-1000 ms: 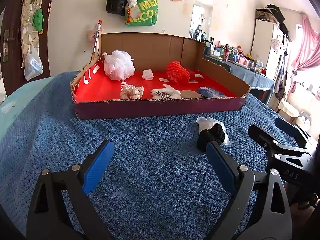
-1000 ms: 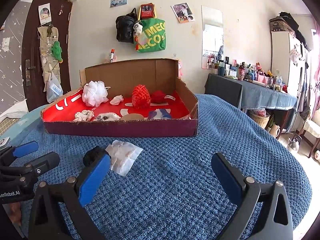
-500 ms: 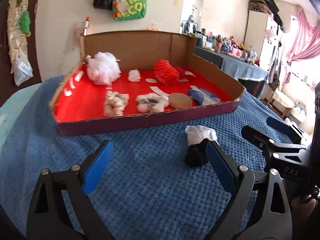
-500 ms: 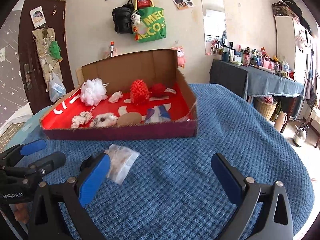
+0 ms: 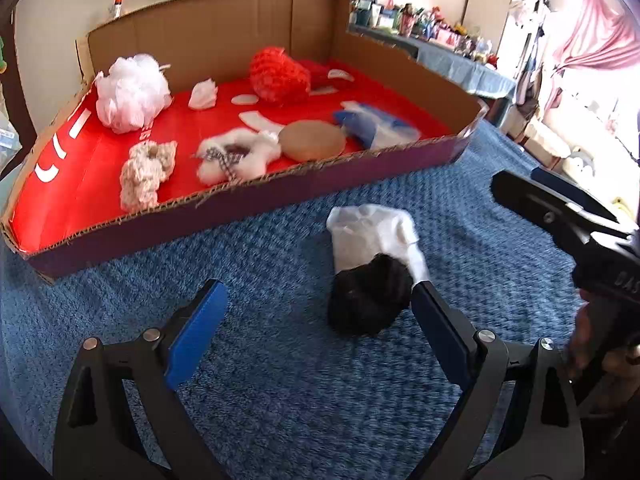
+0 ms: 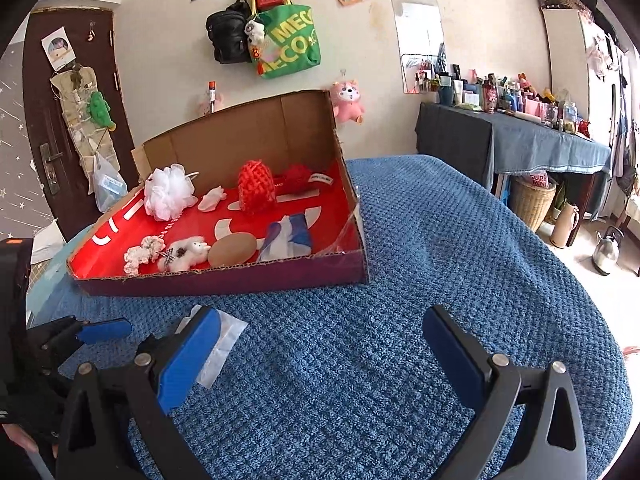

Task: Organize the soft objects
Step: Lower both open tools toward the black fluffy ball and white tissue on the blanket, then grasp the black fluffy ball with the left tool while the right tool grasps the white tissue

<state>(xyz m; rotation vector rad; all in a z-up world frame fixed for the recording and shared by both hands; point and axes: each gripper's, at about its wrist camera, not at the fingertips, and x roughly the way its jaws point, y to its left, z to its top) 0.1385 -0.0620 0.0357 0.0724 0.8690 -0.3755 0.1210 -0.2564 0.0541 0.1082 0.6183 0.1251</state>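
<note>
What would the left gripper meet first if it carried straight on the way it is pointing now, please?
Probably the blue blanket: the open left gripper points down at bare cloth. The black soft object sits just inside its right finger, so it might be brushed; depth is unclear.

A green tote bag (image 6: pixel 289 42) and black backpack (image 6: pixel 229 38) hang on the wall far beyond the jaws, a cluttered dresser (image 6: pixel 516 136) off right.

Left gripper (image 5: pixel 316 310) jaws wide; right gripper (image 6: pixel 320 344) jaws apparently wide.
</note>
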